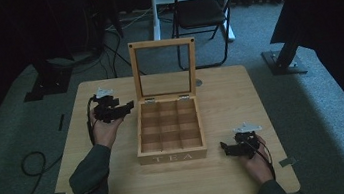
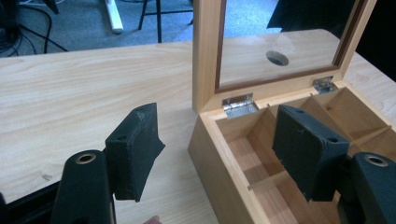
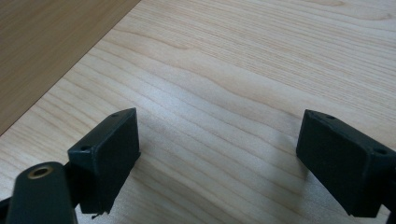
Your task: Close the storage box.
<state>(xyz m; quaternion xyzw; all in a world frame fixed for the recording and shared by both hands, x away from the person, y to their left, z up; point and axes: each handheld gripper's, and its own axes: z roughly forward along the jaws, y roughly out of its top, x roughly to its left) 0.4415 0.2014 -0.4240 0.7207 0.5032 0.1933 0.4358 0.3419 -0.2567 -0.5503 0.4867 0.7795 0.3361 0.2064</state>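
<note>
High view shows a wooden tea box (image 1: 172, 150) at the middle of the counter (image 1: 231, 180), its glass-paned lid (image 1: 163, 68) standing upright at the far side and its nine compartments bare. The left hand-held gripper (image 1: 128, 105) hangs just beside the box's far-left corner, jaws pointing right toward the hinge line; the left gripper view has the jaws released with nothing between them, one finger (image 2: 135, 149) over the bare counter, the other finger (image 2: 308, 156) above the box's near compartments. The lid lies just right of and beyond this gripper, its long edge running left to right along the hinges (image 2: 239, 105). The right hand-held gripper (image 1: 224, 148) rests near the box's near-right corner, jaws spread wide over bare wood. By this reading, the left hand is the nearer one to the lid.
</note>
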